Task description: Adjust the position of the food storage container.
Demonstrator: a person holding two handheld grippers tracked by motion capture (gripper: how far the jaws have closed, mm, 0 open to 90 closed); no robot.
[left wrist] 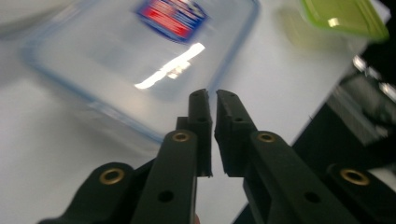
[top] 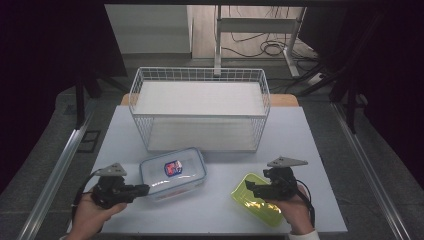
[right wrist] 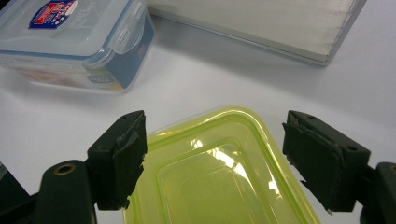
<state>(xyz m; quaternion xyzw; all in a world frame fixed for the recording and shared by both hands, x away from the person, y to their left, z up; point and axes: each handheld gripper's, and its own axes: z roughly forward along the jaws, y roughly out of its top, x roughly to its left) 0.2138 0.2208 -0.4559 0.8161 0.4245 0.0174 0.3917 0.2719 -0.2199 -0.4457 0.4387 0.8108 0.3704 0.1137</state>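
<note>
A clear box with a blue-rimmed lid and a red-and-blue label (top: 172, 172) lies on the white table, left of middle. My left gripper (top: 144, 189) is held just at its front left corner. In the left gripper view its jaws (left wrist: 212, 95) stand shut with a thin gap and nothing between them, pointing over the clear box (left wrist: 140, 60). A yellow-green lidded box (top: 255, 202) sits at the front right. My right gripper (top: 250, 186) hangs over it, open, with its jaws (right wrist: 215, 135) standing wide on either side of the green lid (right wrist: 224, 177).
A white wire basket (top: 200, 75) with a white shelf board stands at the back middle of the table; its base (right wrist: 261, 23) appears beyond the green box. The clear box (right wrist: 70, 42) lies left of the right gripper. The table's front edge is close behind both hands.
</note>
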